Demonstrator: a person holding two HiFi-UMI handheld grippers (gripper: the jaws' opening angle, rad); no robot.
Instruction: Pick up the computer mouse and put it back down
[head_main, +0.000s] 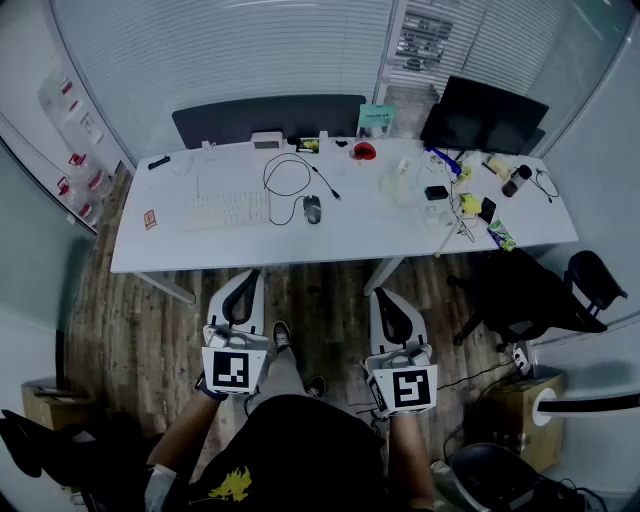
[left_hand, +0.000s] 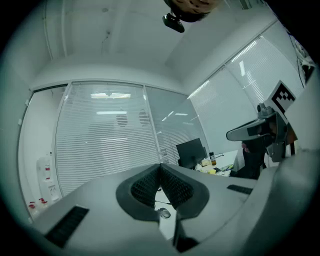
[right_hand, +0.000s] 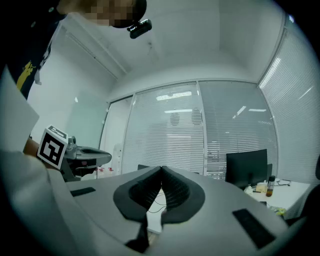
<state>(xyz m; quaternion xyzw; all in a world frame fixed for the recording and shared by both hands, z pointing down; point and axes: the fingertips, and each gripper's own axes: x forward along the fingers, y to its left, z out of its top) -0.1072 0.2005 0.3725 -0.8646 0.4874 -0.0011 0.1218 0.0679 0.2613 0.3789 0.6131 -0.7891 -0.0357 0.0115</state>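
Observation:
A dark computer mouse (head_main: 312, 208) lies on the white desk (head_main: 200, 250), just right of a white keyboard (head_main: 228, 210), with its black cable (head_main: 290, 175) looping behind it. My left gripper (head_main: 243, 276) and right gripper (head_main: 385, 296) hang over the wooden floor, well short of the desk's near edge, both shut and empty. In the left gripper view the mouse (left_hand: 163, 213) shows small and far off below the closed left gripper (left_hand: 160, 167). The right gripper view shows the shut right gripper (right_hand: 161, 170) with only a bit of cable and desk beyond it.
A black monitor (head_main: 482, 115) stands at the desk's back right, with bottles, boxes and clutter (head_main: 450, 185) around it. A red cup (head_main: 364, 152) sits mid-back. A black office chair (head_main: 535, 295) stands at the right of the desk. Cardboard boxes (head_main: 515, 410) lie on the floor.

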